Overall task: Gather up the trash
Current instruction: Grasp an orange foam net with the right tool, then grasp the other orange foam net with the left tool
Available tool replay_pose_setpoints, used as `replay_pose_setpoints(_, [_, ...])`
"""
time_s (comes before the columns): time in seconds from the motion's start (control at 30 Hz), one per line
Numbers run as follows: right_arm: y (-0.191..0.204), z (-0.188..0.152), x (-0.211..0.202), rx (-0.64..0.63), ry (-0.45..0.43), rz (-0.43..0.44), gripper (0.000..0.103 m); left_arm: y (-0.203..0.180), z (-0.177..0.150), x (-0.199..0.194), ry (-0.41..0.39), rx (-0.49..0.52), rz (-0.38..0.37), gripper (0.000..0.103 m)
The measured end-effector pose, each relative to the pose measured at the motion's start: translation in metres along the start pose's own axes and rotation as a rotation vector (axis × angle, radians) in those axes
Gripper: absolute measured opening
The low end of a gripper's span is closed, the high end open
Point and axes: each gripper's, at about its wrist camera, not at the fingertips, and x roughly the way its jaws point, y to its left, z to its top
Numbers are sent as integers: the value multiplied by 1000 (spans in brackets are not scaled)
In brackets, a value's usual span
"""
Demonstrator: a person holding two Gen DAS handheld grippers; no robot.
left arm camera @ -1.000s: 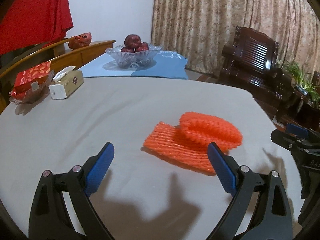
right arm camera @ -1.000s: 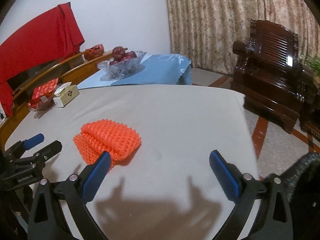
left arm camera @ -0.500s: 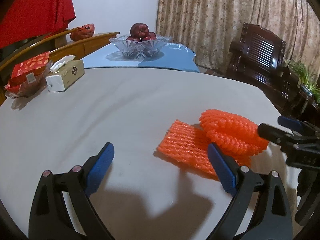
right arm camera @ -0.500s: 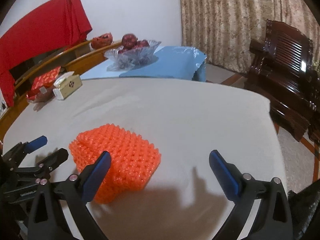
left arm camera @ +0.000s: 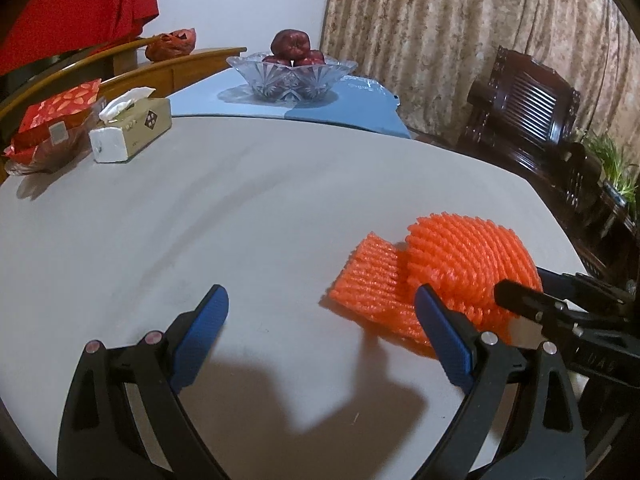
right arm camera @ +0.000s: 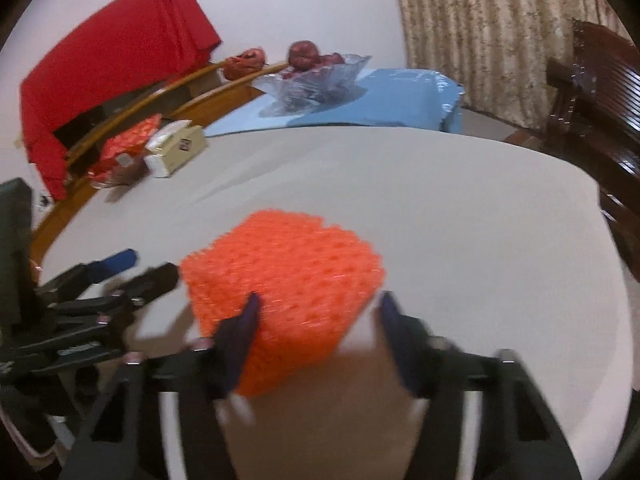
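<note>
Two orange foam fruit nets lie stacked on the grey table [left arm camera: 240,216]: a puffed one [left arm camera: 472,260] on top of a flat one [left arm camera: 368,284]. In the right wrist view the top net [right arm camera: 280,280] fills the space between my right gripper's [right arm camera: 318,320] fingers, which are partly closed around its near edge; the view is blurred. My left gripper [left arm camera: 320,320] is open and empty, just left of the nets. The right gripper shows in the left wrist view [left arm camera: 560,304] against the puffed net.
A tissue box [left arm camera: 130,130], a red packet in a dish [left arm camera: 52,120] and a glass bowl of red fruit [left arm camera: 292,76] on a blue mat stand at the far side. A dark wooden chair [left arm camera: 528,120] is beyond the table's right edge.
My right gripper has moved forward onto the orange nets and its fingers have narrowed around the top one. My left gripper stays open and has shifted left.
</note>
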Motion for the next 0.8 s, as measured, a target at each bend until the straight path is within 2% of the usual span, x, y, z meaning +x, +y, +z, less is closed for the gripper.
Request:
replay_pose_setpoints(0.1, [6, 0, -1, -23, -7, 24, 29, -2, 1, 1, 7, 10, -1, 91])
replay_pose_setpoints(0.13, [7, 0, -1, -31, -9, 27, 26, -3, 1, 1, 9, 13, 0, 91])
replay_pose_setpoints(0.4, [4, -2, -13, -11, -35, 45, 24, -11, 1, 8, 39, 38, -28, 91])
replay_pose_setpoints(0.8, [-22, 1, -35, 67, -96, 8, 24, -33, 6, 30, 100, 25, -111, 91])
